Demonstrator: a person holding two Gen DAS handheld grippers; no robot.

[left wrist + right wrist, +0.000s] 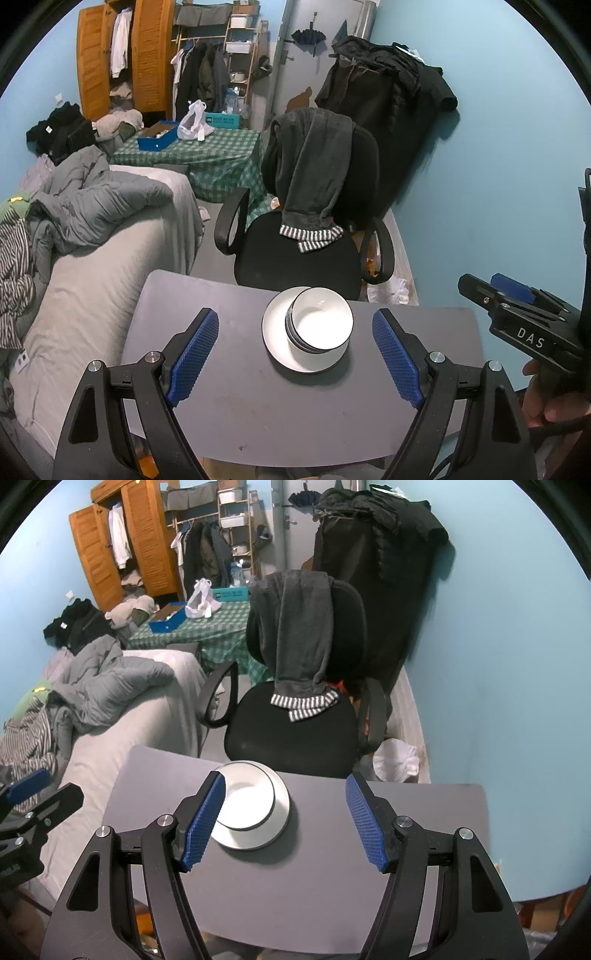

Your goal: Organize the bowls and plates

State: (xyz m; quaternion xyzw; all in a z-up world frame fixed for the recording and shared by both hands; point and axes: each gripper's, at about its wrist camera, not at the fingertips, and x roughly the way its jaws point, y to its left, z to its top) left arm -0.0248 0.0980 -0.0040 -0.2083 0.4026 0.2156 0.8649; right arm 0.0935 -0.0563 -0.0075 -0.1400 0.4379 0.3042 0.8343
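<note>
Bowls [319,325] sit nested on 1 white plate [275,332], stack near the far middle of the grey bench [207,413], in front of the chair [295,254]. Left tool [295,354] and right tool [284,819] both released, empty, hovering above. Stack looks finished; best to draw back high, avoiding the rims.

White letters "DAS" stand on the right gripper [517,295] body's black side.

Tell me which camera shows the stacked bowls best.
The left wrist view: the bowls sit unblocked between its jaws, with the stacked rims visible on the plate. In the right wrist view a blue pad covers the bowls' left edge, hiding the stacking.
</note>
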